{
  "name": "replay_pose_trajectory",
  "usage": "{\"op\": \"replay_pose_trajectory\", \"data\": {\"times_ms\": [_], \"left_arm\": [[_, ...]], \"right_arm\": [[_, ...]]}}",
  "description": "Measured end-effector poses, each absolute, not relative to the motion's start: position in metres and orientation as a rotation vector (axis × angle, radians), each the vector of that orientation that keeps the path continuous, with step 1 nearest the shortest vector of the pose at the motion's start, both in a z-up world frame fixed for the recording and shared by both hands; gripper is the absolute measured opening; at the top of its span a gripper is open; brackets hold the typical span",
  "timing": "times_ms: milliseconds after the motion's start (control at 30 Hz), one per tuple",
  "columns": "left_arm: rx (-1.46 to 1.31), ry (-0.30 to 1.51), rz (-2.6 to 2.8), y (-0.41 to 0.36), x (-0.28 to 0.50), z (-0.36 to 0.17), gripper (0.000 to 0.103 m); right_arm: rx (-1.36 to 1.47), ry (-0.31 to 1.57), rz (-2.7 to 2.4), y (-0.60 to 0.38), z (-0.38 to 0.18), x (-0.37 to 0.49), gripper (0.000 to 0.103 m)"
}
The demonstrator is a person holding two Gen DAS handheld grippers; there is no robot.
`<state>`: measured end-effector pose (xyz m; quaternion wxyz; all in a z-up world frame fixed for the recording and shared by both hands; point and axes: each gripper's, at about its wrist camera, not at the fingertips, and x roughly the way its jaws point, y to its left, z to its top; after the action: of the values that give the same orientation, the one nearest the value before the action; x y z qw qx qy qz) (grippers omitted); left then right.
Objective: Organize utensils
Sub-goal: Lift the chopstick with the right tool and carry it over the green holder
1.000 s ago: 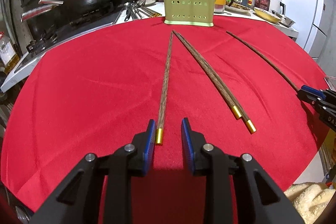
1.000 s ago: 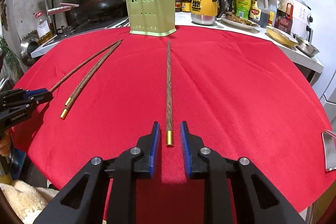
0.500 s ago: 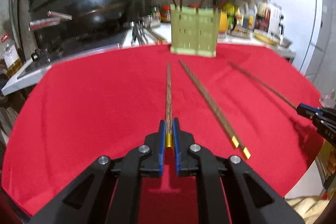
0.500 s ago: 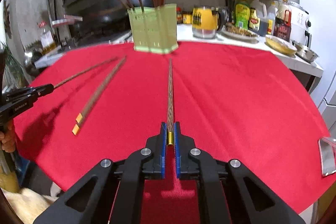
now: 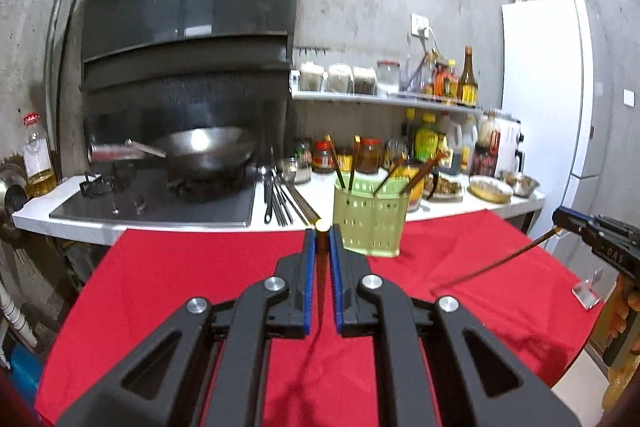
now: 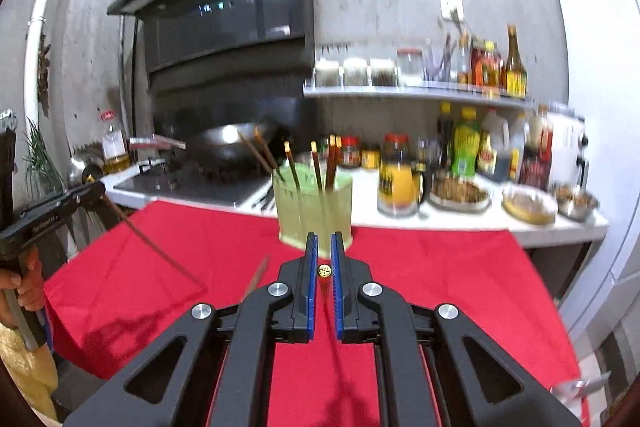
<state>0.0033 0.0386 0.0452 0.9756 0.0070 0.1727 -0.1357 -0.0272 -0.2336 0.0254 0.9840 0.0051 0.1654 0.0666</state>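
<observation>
While raised, each gripper (image 5: 319,239) (image 6: 324,247) clamps chopstick (image 5: 321,247) (image 6: 324,271).

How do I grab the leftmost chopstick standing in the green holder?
Pinch the leftmost chopstick near its gold-capped top, coming down from above. Only that upper part sticks out over the rim of the green holder, and it leans left, away from the others, so there is room around it.

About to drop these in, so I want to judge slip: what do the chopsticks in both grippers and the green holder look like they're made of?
Chopstick in the left gripper: dark brown shaft, probably wood, with a shiny gold cap, likely metal. The right gripper holds a matching one. Green holder: pale, slightly translucent, perforated walls, so probably plastic.
</observation>
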Motion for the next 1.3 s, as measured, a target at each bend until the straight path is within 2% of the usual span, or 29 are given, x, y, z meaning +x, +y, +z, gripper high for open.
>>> {"op": "replay_pose_trajectory", "data": {"times_ms": [233,833,1100,1300], "left_arm": [[0.0,0.341,-0.272,0.044,0.0,0.05,0.007],[0.012,0.378,-0.291,0.042,0.009,0.043,0.007],[0.066,0.54,-0.288,0.029,0.037,-0.004,0.007],[0.065,0.593,-0.287,0.029,0.043,-0.02,0.007]], "right_arm": [[-0.004,0.31,0.137,-0.233,0.045,-0.019,0.007],[-0.013,0.307,0.116,-0.233,0.05,-0.005,0.007],[0.005,0.401,0.109,-0.235,0.018,0.018,0.008],[0.024,0.454,0.089,-0.239,-0.007,0.028,0.008]]}}
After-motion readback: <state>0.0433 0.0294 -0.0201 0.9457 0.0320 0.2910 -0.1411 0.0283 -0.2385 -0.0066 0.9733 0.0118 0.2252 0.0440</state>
